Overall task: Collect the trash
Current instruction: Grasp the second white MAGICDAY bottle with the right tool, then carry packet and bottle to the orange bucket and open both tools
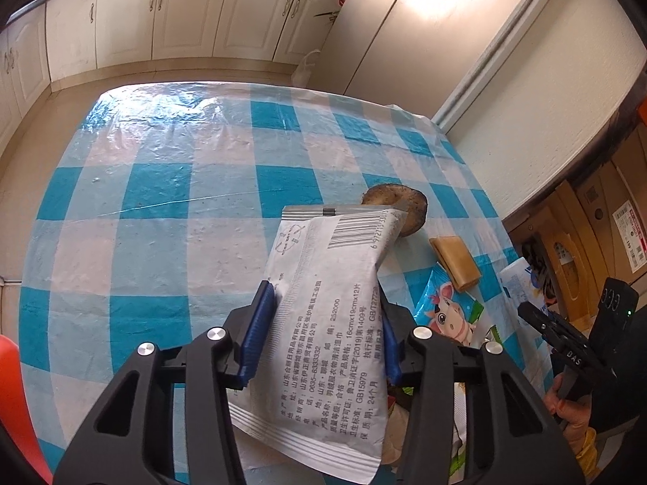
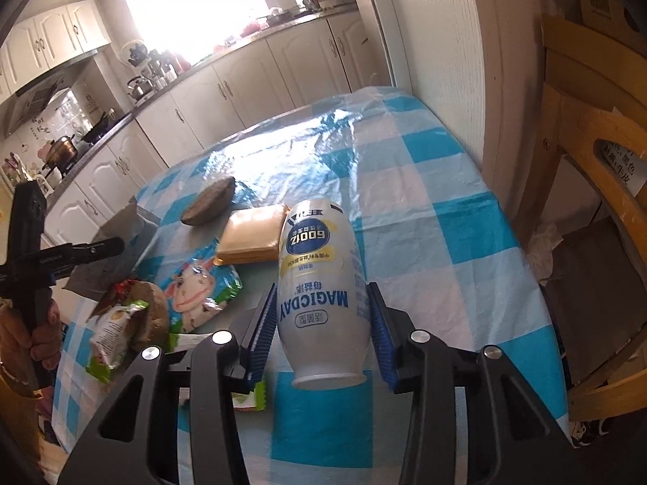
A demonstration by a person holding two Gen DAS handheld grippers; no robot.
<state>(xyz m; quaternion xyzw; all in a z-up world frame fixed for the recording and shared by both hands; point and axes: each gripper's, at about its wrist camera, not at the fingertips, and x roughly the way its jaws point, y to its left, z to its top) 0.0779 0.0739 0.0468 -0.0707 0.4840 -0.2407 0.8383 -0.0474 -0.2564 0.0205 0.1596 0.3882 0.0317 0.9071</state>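
While the left gripper has its blue pads closed on a white packet, the hold sits on the packet's edges, and thin, limp film of that kind could well buckle or slide out if the hand swings fast. The packet is lifted clear of the table and hides part of the view at 12 o'clock. Beyond it at 1 o'clock lie a dark disc and a tan block, with a cartoon wrapper at 3 o'clock.

Across to the right, the right gripper stands around a white bottle that lies on its side on the cloth. The pads look to be touching or just beside its flanks; whether they already press cannot be told. A smooth, round body could roll or squirt out of a light pinch, most of all if it is lifted before the jaws settle. More wrappers lie at 9 o'clock.

Glossy blue-and-white checked plastic covers the table, slick and glaring under the window. White cabinets line the kitchen, a wooden chair stands at 3 o'clock, and cartons sit by the wall.
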